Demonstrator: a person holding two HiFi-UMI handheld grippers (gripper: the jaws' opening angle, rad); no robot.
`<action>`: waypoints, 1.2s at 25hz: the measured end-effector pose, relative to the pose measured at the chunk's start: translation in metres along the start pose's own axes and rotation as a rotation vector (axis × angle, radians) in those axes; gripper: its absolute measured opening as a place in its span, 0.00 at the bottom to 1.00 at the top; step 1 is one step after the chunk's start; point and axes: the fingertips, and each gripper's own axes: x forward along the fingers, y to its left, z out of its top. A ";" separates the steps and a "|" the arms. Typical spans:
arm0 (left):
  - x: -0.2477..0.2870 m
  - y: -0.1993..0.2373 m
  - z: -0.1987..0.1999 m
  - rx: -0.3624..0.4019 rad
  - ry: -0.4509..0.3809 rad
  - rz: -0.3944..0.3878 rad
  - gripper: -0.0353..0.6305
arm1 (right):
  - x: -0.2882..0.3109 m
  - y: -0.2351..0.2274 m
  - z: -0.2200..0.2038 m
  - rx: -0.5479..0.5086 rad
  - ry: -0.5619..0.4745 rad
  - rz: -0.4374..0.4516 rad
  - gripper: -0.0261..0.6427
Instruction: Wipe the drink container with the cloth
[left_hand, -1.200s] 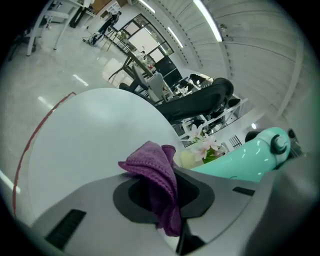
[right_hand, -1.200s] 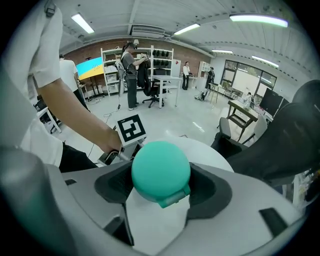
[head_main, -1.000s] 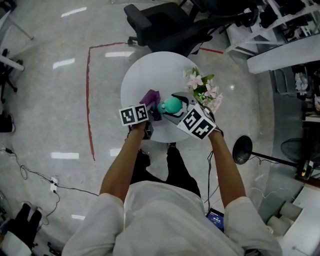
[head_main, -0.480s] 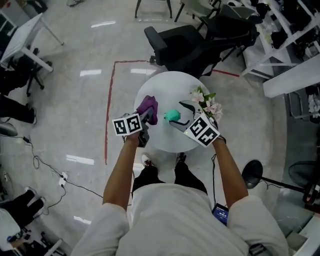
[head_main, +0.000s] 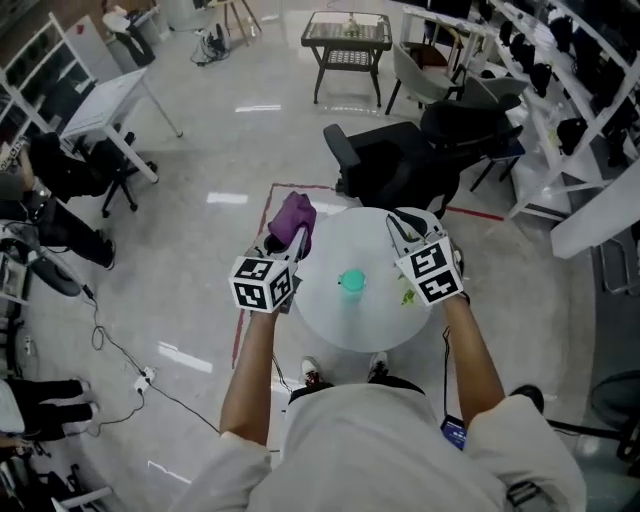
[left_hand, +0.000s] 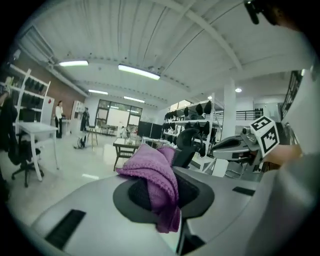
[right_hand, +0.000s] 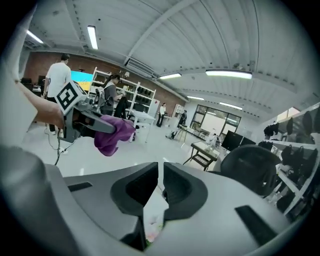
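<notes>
The teal drink container (head_main: 351, 282) stands upright and alone near the middle of the round white tabletop (head_main: 330, 325), and nothing touches it. A second ago it sat right at the right claw with the purple cloth (head_main: 294, 217) close against it. Half a second ago both claws were already drawing away.

So the container has been let go. The right claw (head_main: 402, 224) is now lifted above the tabletop's right side, well apart from the container. Its jaws are closing and are almost pressed together, with nothing between them. The flowers (head_main: 408, 296) that showed plainly on the tabletop's right side before now lie mostly under that gripper.

The left claw (head_main: 298, 240) has swung out to the tabletop's far left edge. It is pinching the cloth, which hangs bunched over its tips and is clear of the container.

With the container released and the cloth carried off it, the wiping pass looks finished, or at least broken off. Only putting the cloth down would seem to be left, unless another pass is meant
</notes>
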 end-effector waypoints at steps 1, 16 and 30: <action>-0.005 -0.003 0.014 0.033 -0.024 0.004 0.17 | -0.004 -0.008 0.008 0.001 -0.017 -0.020 0.09; -0.065 -0.025 0.147 0.316 -0.202 0.052 0.17 | -0.063 -0.035 0.146 -0.081 -0.320 -0.059 0.06; -0.085 -0.043 0.176 0.387 -0.291 -0.002 0.17 | -0.074 -0.020 0.162 -0.112 -0.337 -0.064 0.06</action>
